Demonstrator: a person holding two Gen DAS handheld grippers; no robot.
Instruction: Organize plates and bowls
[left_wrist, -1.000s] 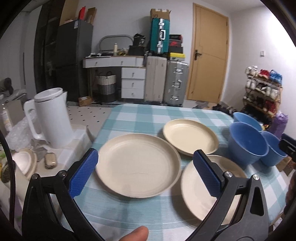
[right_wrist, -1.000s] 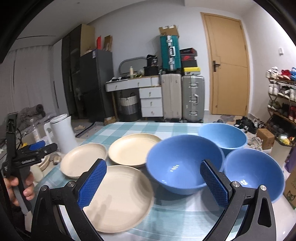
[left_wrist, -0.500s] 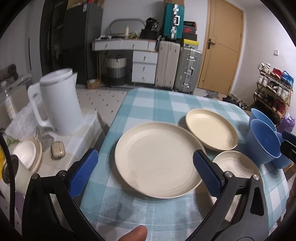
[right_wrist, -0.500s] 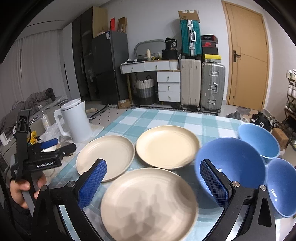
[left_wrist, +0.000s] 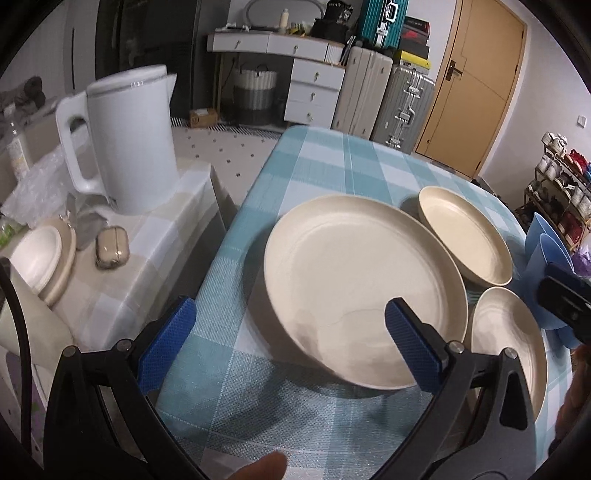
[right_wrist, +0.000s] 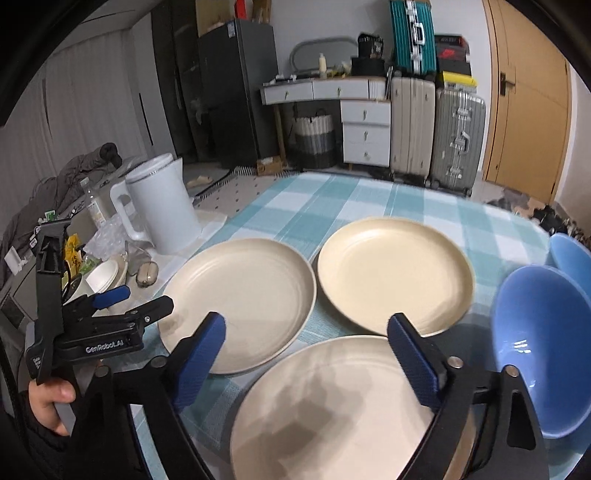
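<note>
At the bottom of the right wrist view the right gripper (right_wrist: 306, 345) has its blue fingers (right_wrist: 197, 354) apart and closing with nothing between them, poised over the far rim of the nearest cream round plate (right_wrist: 332, 410), which fills the lower centre of the frame; I judge this plate the right hand's pick, since it lies straight ahead and just below. A second ago those fingers framed the blue bowl (right_wrist: 543, 343), now off at the right edge. In the left wrist view the left gripper (left_wrist: 291, 343) stands wide and empty, its right finger over the near rim of the large cream plate (left_wrist: 354, 284), which sits on the blue-checked surface (left_wrist: 325, 162) at centre and has grown larger than before. Farther back lies a third cream plate (right_wrist: 395, 273), with the white kettle (left_wrist: 129, 140) at upper left.
</note>
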